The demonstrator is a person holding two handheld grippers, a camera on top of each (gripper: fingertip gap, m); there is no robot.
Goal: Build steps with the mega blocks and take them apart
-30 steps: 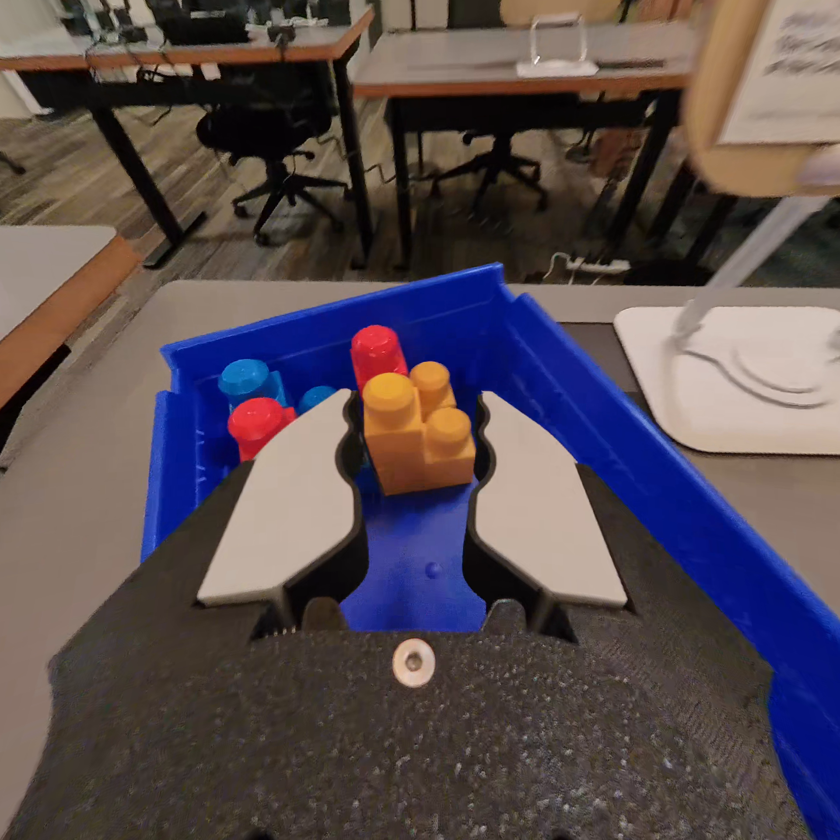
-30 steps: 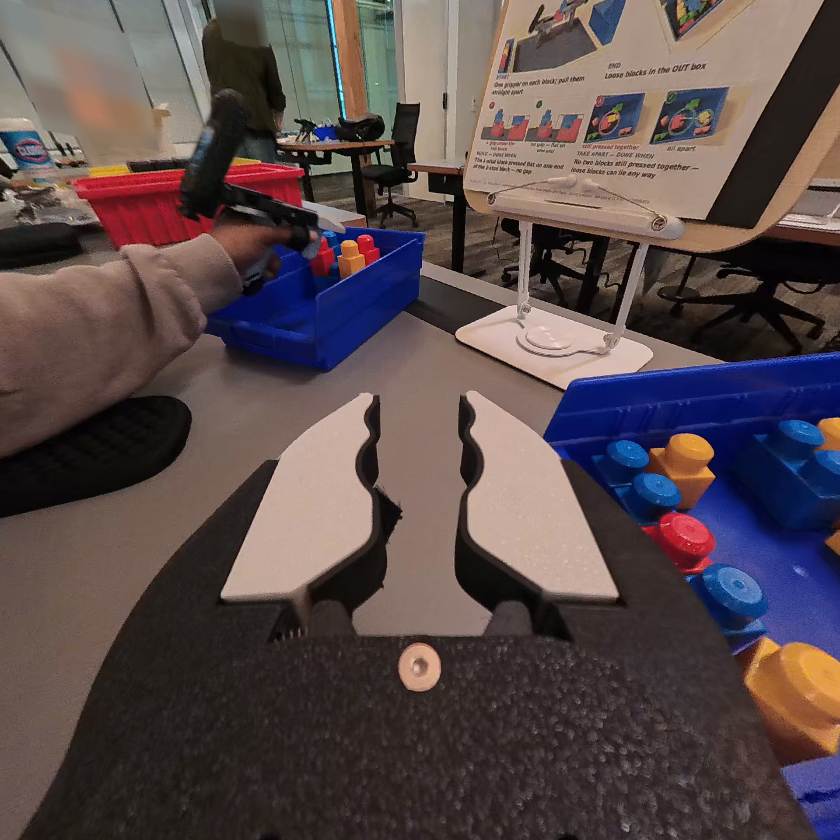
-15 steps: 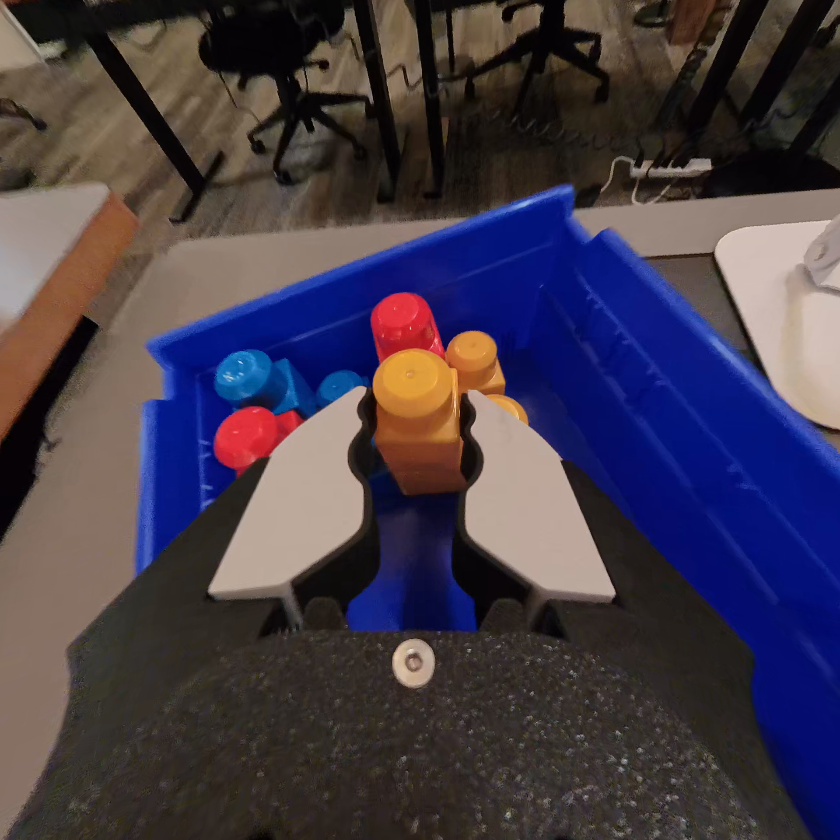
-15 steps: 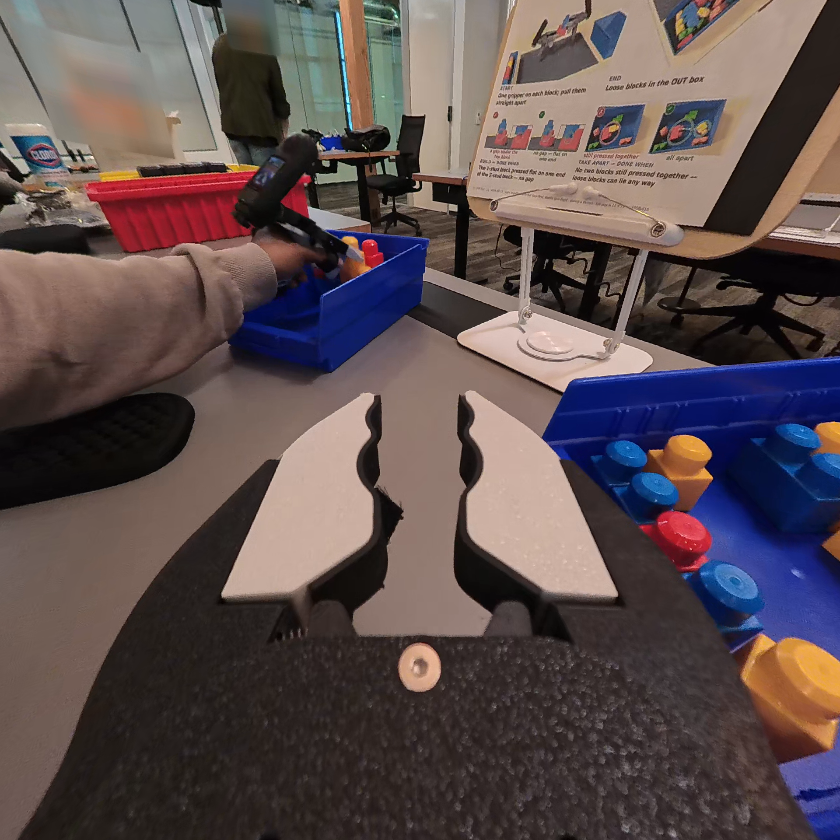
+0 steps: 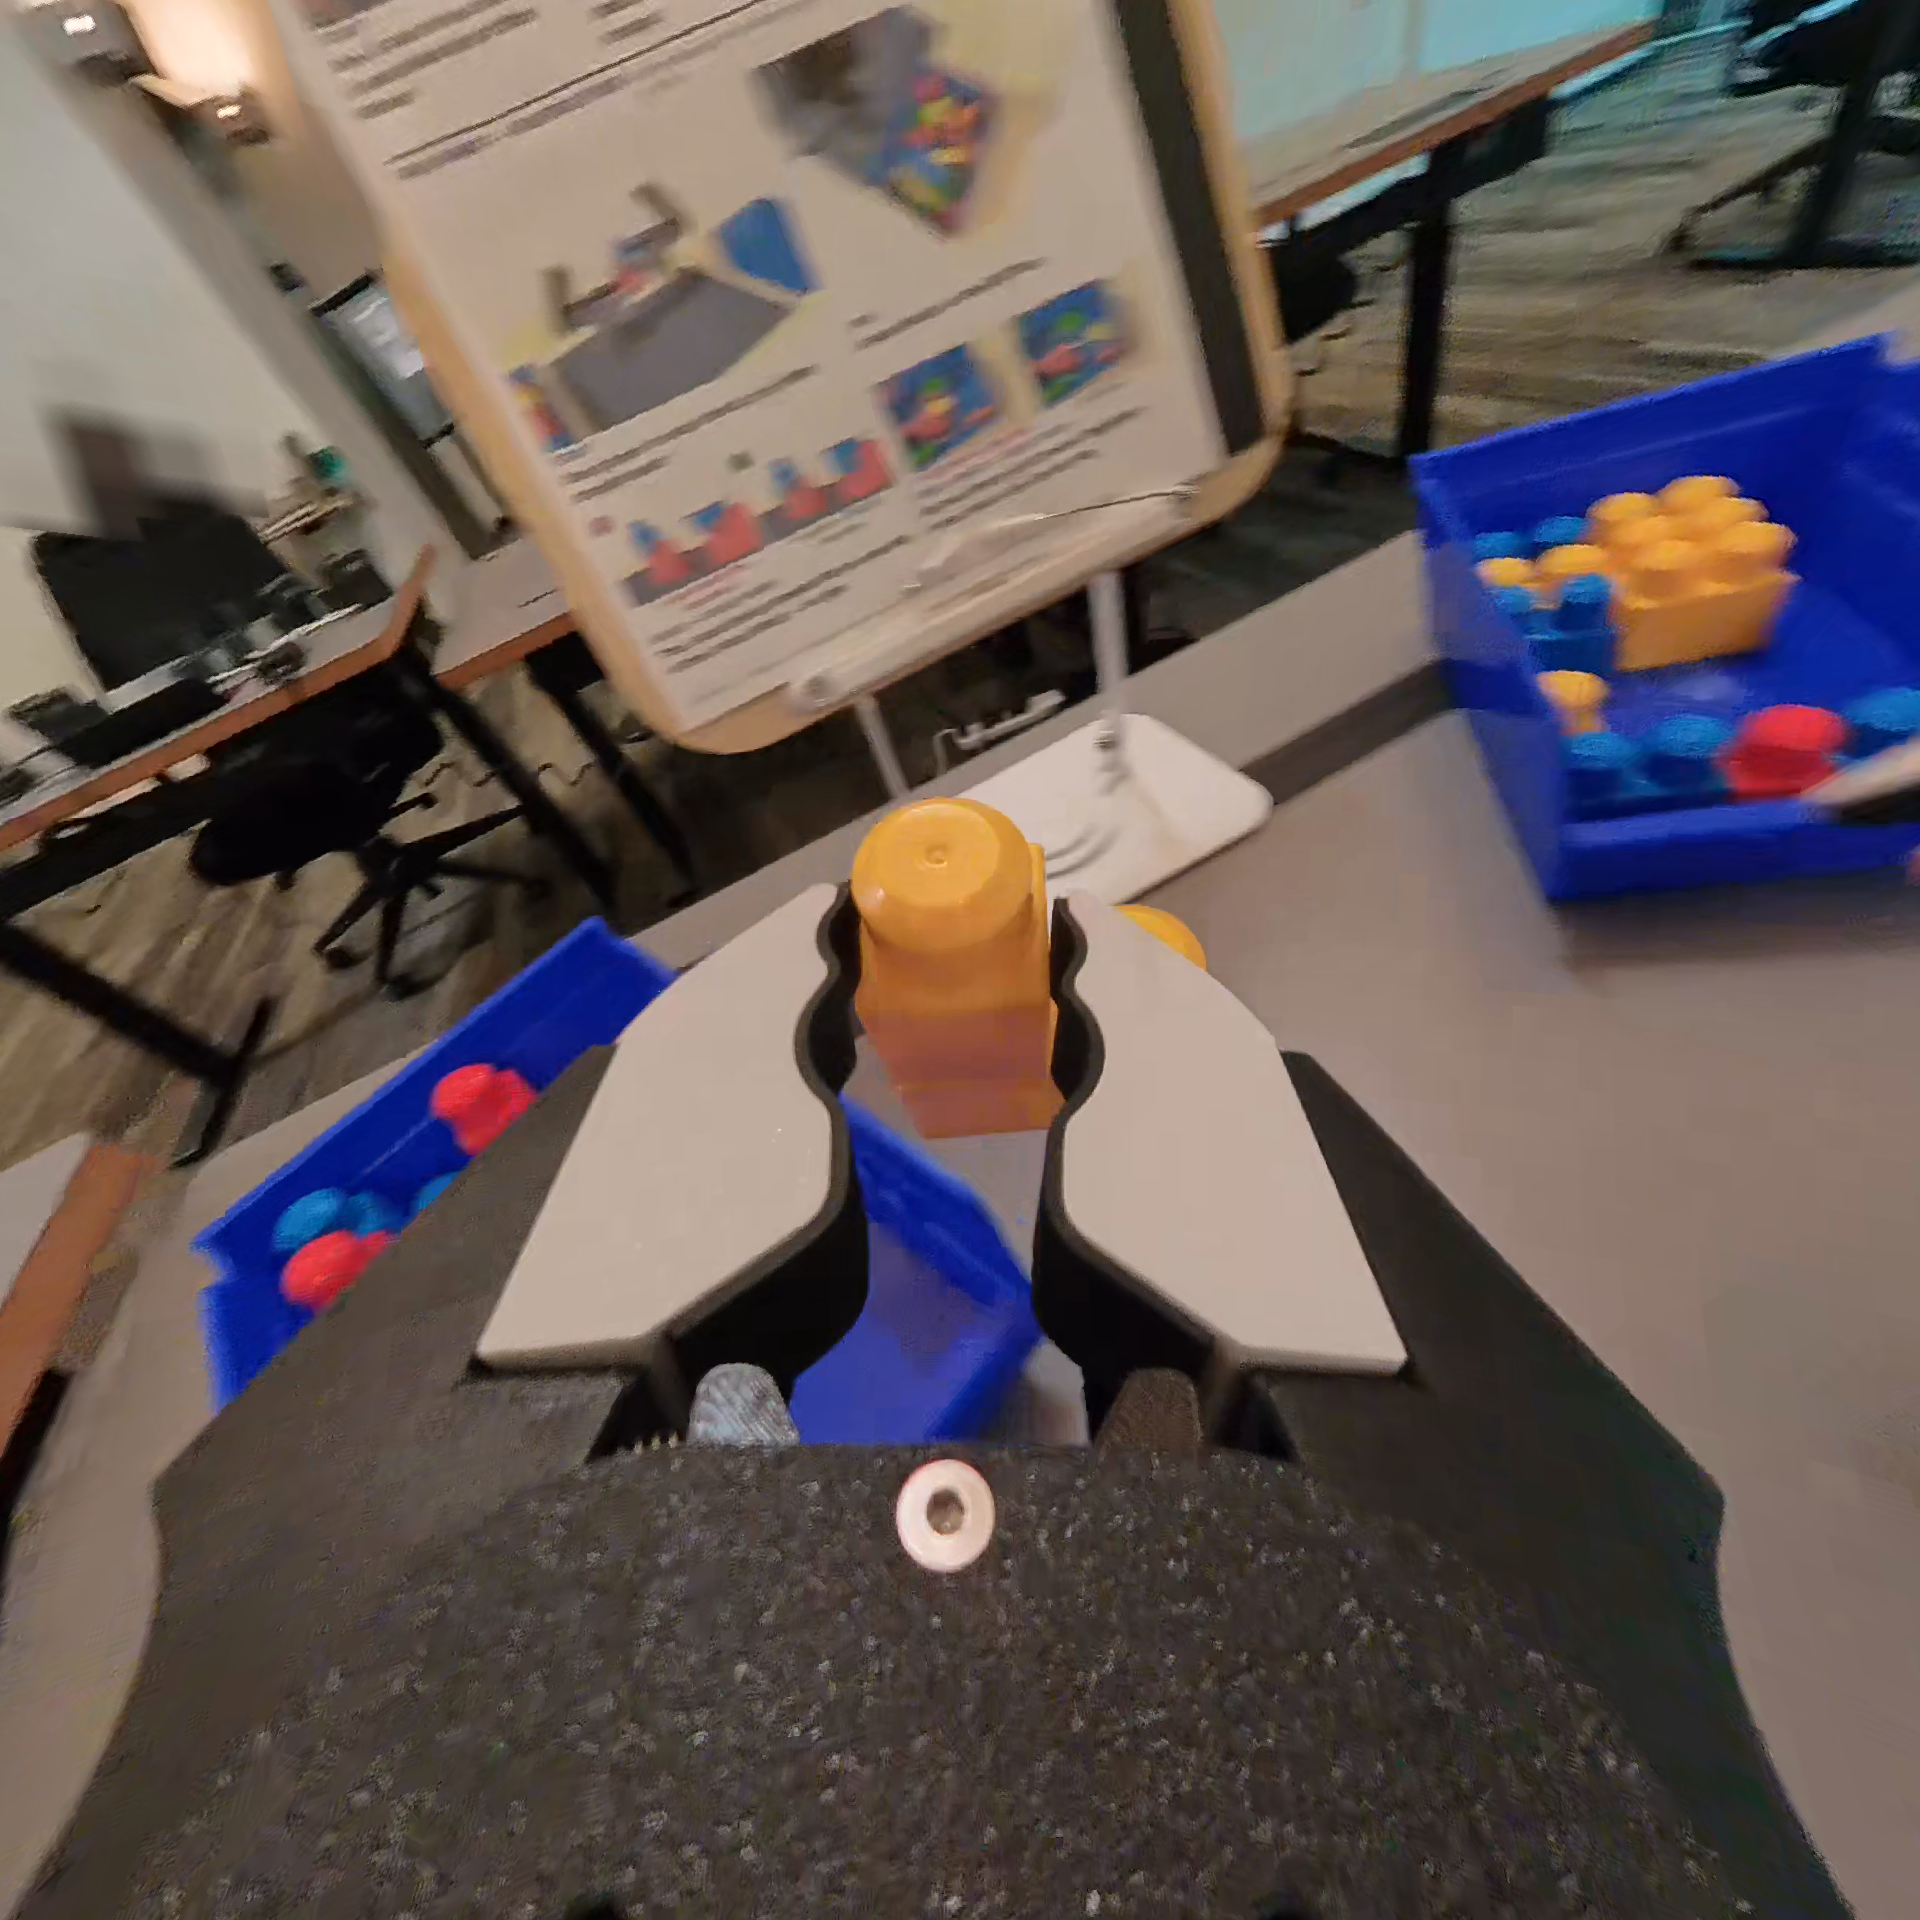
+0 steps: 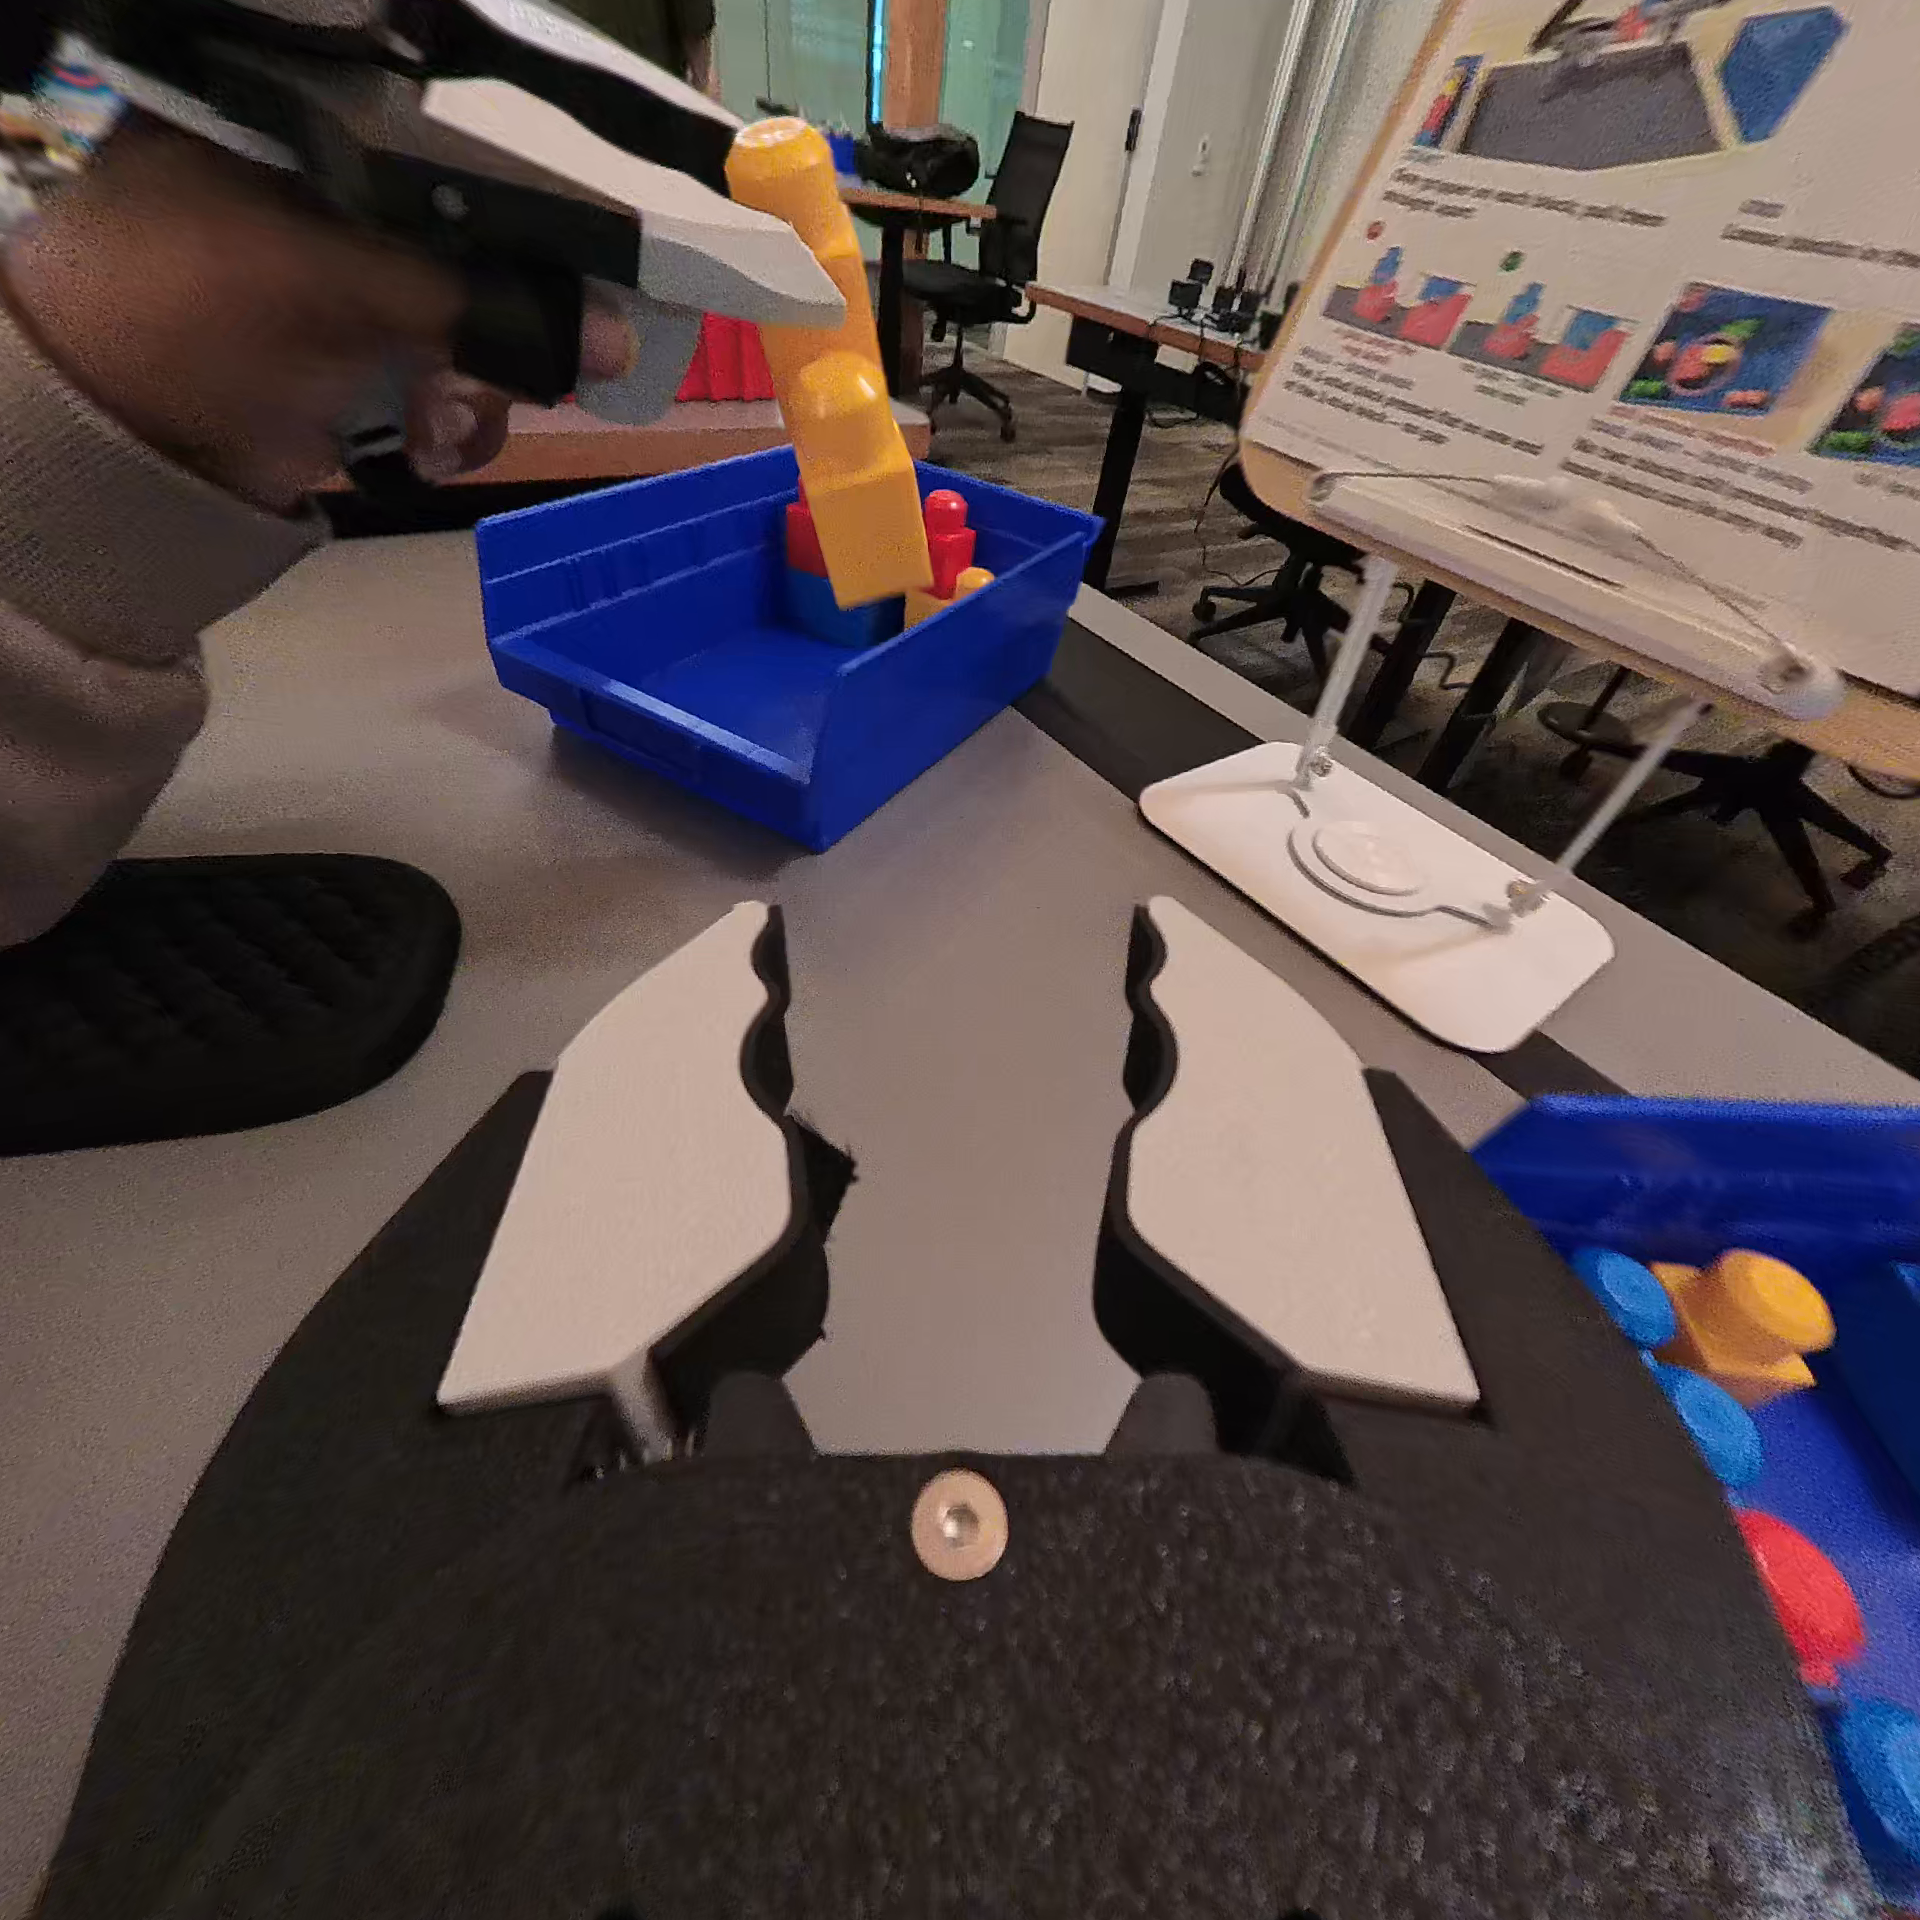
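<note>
My left gripper [image 5: 951,920] is shut on an orange stepped block piece [image 5: 951,977] and holds it in the air above the left blue bin [image 5: 582,997]. From the right wrist view the same orange piece [image 6: 847,436] hangs tilted from the left gripper [image 6: 769,260] over that bin [image 6: 769,717], which holds red and blue blocks [image 6: 940,535]. My right gripper [image 6: 956,935] is open and empty, low over the grey table. A second blue bin [image 5: 1496,665] at the right holds several orange, blue and red blocks [image 5: 1683,582].
A white stand [image 6: 1371,894] carries a picture instruction board [image 5: 821,312] at the table's far edge between the bins. A black pad [image 6: 208,987] lies on the table at the left under a person's sleeve [image 6: 83,582]. Desks and office chairs stand beyond. There is about 20 cm between the tips of the two grippers.
My left gripper has closed on the orange piece, lifted it out of the left bin and swung toward the right. My right gripper has opened wider and stayed low over the table.
</note>
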